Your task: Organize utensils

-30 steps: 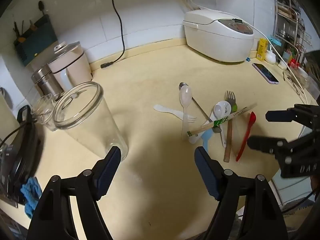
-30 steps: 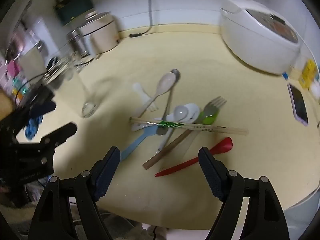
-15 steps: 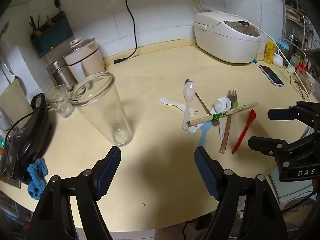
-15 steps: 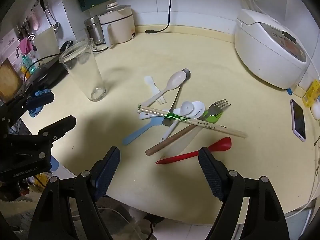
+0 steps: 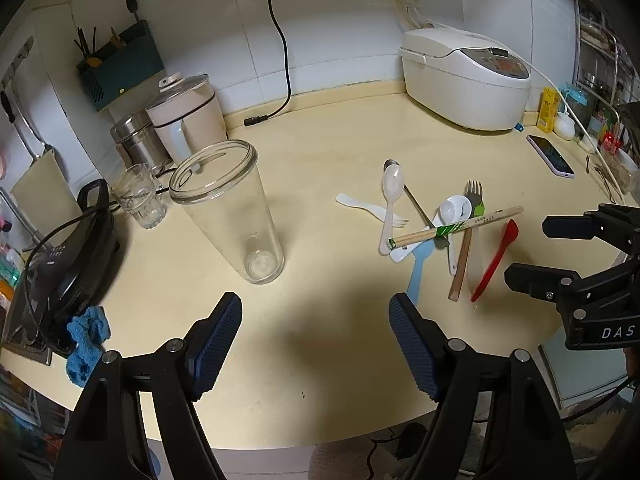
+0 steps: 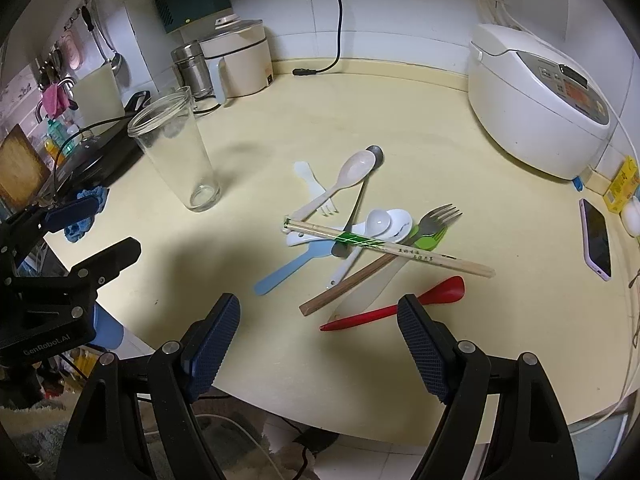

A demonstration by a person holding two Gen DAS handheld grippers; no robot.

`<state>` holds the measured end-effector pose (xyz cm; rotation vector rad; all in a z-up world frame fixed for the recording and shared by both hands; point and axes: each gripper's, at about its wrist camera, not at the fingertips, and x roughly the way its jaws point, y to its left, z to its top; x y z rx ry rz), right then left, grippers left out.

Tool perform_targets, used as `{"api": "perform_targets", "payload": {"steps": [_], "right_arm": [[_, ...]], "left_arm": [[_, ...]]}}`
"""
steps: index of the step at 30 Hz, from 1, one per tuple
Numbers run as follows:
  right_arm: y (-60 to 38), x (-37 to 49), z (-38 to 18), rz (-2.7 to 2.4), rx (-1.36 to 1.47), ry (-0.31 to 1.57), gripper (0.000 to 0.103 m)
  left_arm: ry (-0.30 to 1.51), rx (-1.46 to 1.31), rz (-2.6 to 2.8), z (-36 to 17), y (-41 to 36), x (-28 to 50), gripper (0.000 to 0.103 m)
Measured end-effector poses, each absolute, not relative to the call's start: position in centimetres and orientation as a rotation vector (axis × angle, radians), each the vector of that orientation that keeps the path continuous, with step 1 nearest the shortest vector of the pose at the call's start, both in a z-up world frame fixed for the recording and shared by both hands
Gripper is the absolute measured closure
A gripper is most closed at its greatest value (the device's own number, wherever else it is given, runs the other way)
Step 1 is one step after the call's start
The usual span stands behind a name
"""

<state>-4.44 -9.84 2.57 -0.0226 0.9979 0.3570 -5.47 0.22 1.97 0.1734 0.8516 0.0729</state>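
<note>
Both grippers empty, nothing sorted yet.
Left gripper and right gripper jaws apart, off the counter; utensil pile at 12 o'clock from right, empty glass at 10 o'clock.

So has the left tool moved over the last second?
Yes. The left tool has pulled back and up from the counter: the tall glass, which stood right at its left finger, now stands well ahead, and the counter's near edge shows.
</note>
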Motion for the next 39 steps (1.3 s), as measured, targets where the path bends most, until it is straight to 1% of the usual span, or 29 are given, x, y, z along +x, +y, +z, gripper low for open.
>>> {"api": "perform_targets", "payload": {"steps": [3,11,39], "right_arm": [[-9.9,-4.6,2.1,0.437,-0.069,1.006,0.021],[-10.4,-4.9,1.3,0.458,-0.063,1.029,0.021],[-10.0,-5.7,1.6,0.452,-0.07,1.065,0.021]], "left_arm": [[0.856,0.174,0.075,1.8,0.3,-5.5,0.023],[0.862,0.18,0.071,1.4,0.0,-5.9,0.023],[0.87,0.161,0.067,0.6,0.5,-6.4,0.023]]}}
